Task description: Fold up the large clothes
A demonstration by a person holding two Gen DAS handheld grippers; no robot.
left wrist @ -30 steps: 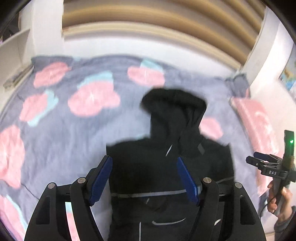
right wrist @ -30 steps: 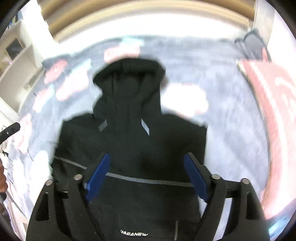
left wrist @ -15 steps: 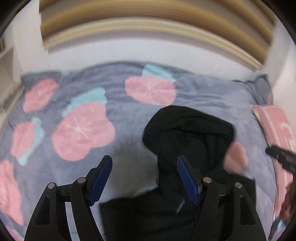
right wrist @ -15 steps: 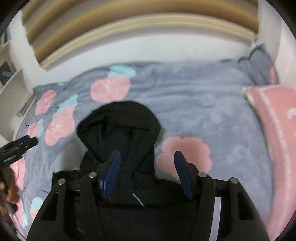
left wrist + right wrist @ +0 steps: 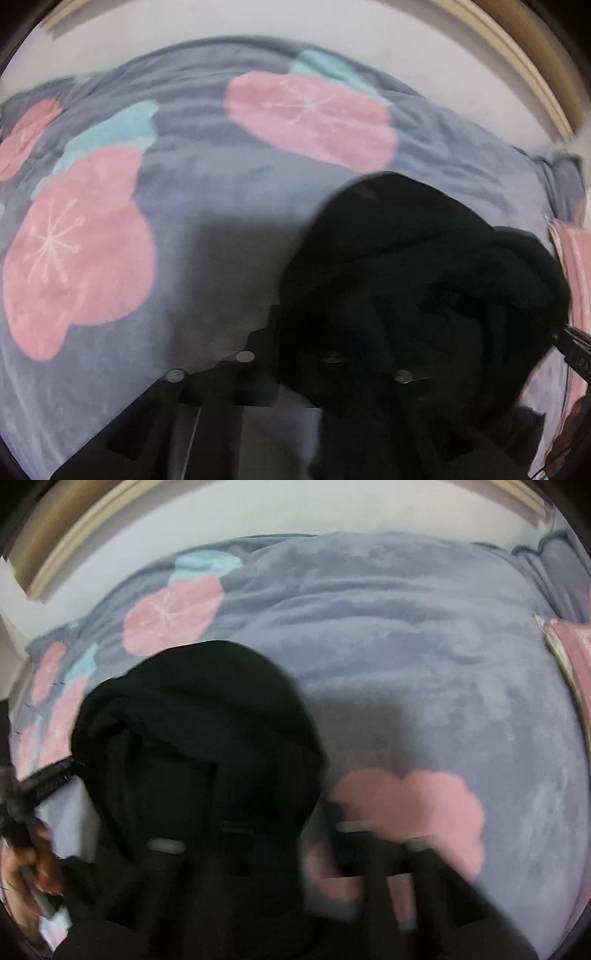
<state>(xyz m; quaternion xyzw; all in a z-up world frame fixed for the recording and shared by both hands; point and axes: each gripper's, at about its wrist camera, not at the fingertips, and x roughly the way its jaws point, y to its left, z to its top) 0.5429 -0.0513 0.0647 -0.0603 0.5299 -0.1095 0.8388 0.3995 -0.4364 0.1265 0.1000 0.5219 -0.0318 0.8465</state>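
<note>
**Across the lower frames, a black hood is hiding both pairs of jaws**

Across the flowered blanket (image 5: 207, 206), grey-blue with pink and teal blossoms, the black hooded jacket (image 5: 413, 280) is lying with its hood bunched up, filling the lower right of the left wrist view and the lower left of the right wrist view (image 5: 199, 738). A pink pillow (image 5: 576, 646) is sitting at the right edge, and a pale wall with a wooden frame (image 5: 532, 62) is curving along the top.

The left gripper (image 5: 291, 347) is pointing steeply down at the hood's left edge, its jaws drawn together; dark cloth is blurring over them, so a hold on the jacket cannot be told. The right gripper (image 5: 280, 834) is angling down likewise at the hood's right edge, jaws closed, equally blurred. A hand (image 5: 26, 867) is gripping the left gripper's handle at lower left of the right wrist view.
</note>
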